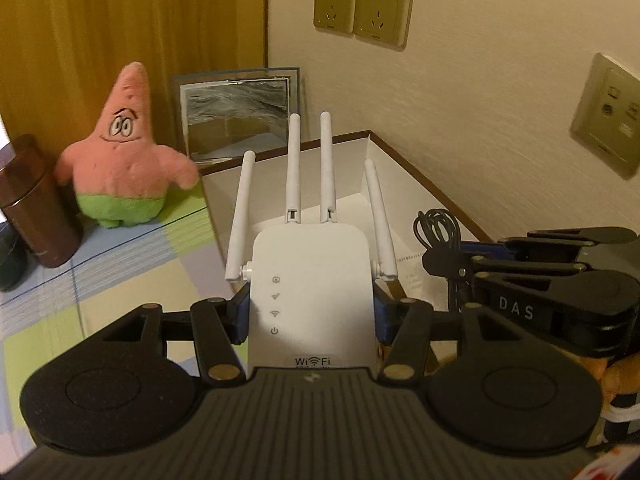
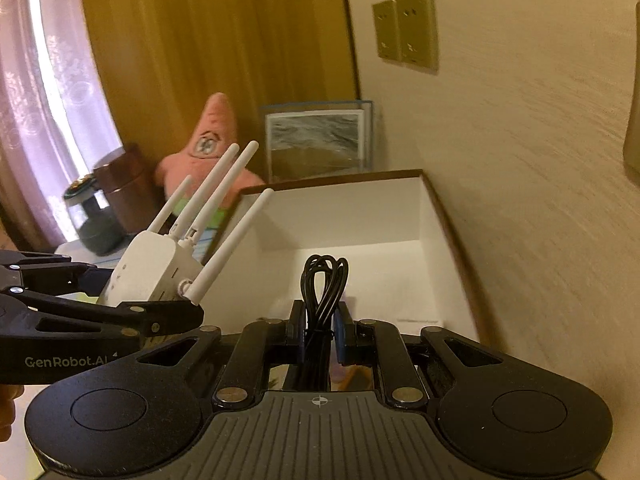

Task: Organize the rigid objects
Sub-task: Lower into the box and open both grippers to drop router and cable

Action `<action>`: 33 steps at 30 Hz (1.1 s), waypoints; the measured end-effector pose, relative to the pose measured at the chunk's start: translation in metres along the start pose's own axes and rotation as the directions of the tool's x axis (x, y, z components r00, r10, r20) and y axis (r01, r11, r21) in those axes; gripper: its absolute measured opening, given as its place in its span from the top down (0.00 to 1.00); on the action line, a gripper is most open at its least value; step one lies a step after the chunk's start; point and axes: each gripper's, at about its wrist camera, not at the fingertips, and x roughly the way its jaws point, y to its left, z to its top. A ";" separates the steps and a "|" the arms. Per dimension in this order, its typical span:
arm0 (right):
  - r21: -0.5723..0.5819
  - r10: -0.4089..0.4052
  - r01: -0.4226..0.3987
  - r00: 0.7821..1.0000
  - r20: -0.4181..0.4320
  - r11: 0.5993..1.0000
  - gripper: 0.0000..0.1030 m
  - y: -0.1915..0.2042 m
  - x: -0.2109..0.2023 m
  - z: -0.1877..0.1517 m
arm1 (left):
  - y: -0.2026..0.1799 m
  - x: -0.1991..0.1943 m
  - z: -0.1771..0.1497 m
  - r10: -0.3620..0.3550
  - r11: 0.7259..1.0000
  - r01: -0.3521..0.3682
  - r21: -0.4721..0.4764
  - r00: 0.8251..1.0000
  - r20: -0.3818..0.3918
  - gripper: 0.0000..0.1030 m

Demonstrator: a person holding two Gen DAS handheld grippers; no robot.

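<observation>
My left gripper (image 1: 312,312) is shut on a white WiFi repeater (image 1: 312,280) with several upright antennas, held above the near left edge of an open white box (image 1: 348,152). In the right wrist view the repeater (image 2: 148,272) shows at the left, held by the left gripper (image 2: 160,316). My right gripper (image 2: 320,328) is shut on a bundled black cable (image 2: 322,284), held over the near part of the white box (image 2: 360,216). In the left wrist view the cable (image 1: 438,228) and the right gripper (image 1: 452,264) are at the right.
A pink star plush toy (image 1: 124,152) and a brown tin (image 1: 34,204) stand on the checked tablecloth (image 1: 132,264) to the left. A framed picture (image 1: 240,112) leans in the corner behind the box. Wall sockets (image 1: 360,10) are above. A curtain (image 2: 200,40) hangs at the left.
</observation>
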 end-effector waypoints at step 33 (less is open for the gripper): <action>0.159 -0.042 0.071 0.983 -0.180 0.985 0.90 -0.062 0.126 0.032 | -0.004 0.169 0.038 0.041 0.997 -0.027 0.072 0.979 -0.201 0.49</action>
